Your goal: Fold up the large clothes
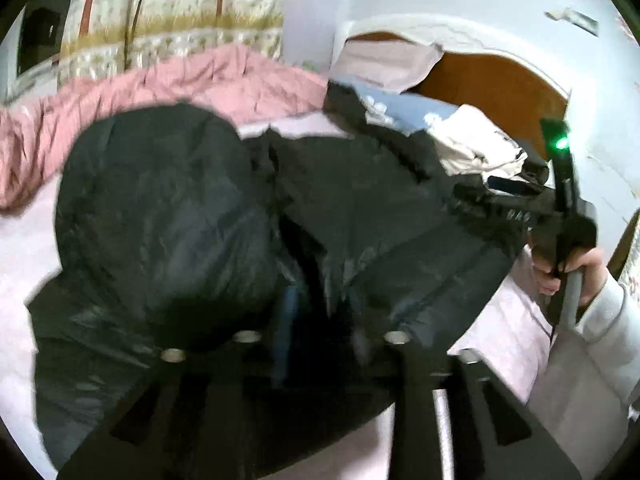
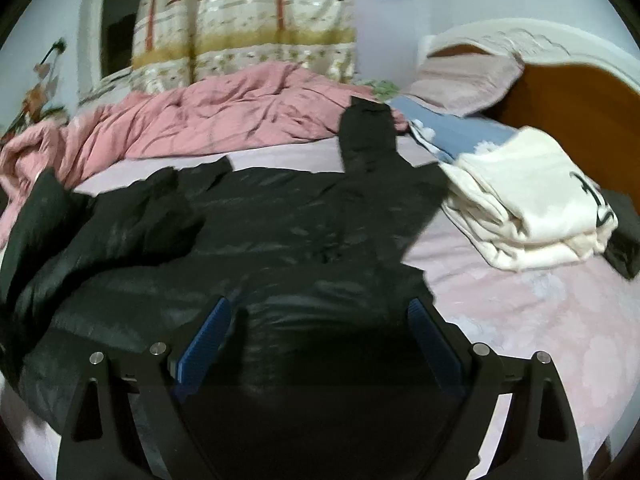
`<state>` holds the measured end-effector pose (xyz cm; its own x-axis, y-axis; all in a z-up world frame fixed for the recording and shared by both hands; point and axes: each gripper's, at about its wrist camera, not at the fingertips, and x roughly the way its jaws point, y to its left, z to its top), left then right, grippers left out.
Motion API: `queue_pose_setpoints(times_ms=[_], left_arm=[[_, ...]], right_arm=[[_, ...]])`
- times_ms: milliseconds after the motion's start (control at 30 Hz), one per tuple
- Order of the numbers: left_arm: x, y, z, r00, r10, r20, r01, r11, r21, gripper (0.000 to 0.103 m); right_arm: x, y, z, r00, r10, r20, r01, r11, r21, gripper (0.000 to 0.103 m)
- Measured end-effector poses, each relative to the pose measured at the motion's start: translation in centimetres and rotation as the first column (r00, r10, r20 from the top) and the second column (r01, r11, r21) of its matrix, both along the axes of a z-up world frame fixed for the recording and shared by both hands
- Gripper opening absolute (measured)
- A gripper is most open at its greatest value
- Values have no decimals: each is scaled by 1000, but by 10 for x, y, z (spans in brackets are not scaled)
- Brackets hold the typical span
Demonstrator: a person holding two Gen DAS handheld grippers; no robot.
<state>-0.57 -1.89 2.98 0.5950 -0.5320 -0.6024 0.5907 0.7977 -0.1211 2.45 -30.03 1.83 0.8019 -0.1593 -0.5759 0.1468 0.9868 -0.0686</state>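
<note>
Black glossy puffer jacket [image 2: 304,216]: soft, bulky, slippery; grip sleeve cuff; right gripper [image 2: 316,320] spread, left gripper [image 1: 316,320] fingers indiscernible

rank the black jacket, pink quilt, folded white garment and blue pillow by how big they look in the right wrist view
1. black jacket, though it lies nearest the camera
2. pink quilt
3. folded white garment
4. blue pillow, partly hidden behind the white garment, so its real size is unsure
</note>
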Motion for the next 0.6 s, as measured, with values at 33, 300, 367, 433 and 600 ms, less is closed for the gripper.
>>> queue_pose_setpoints(times_ms=[33, 300, 367, 433, 600], left_arm=[[0, 0, 4, 1000, -8, 18, 8, 1000, -15, 48], [14, 3, -5, 997, 49, -54, -50, 999, -19, 49], [14, 9, -3, 998, 63, -13, -64, 998, -19, 49], [16, 15, 1, 996, 83, 10, -83, 996, -25, 48], [11, 31, 21, 994, 98, 58, -92, 991, -98, 50]], right_arm=[[-2, 7, 2, 1000, 24, 14, -24, 999, -32, 92], [-30, 39, 27, 1000, -2, 5, 2, 1000, -12, 92], [-36, 53, 39, 998, 61, 16, -62, 998, 19, 92], [-30, 64, 49, 994, 107, 4, -107, 993, 41, 92], [25, 89, 81, 983, 180, -48, -171, 973, 155, 92]])
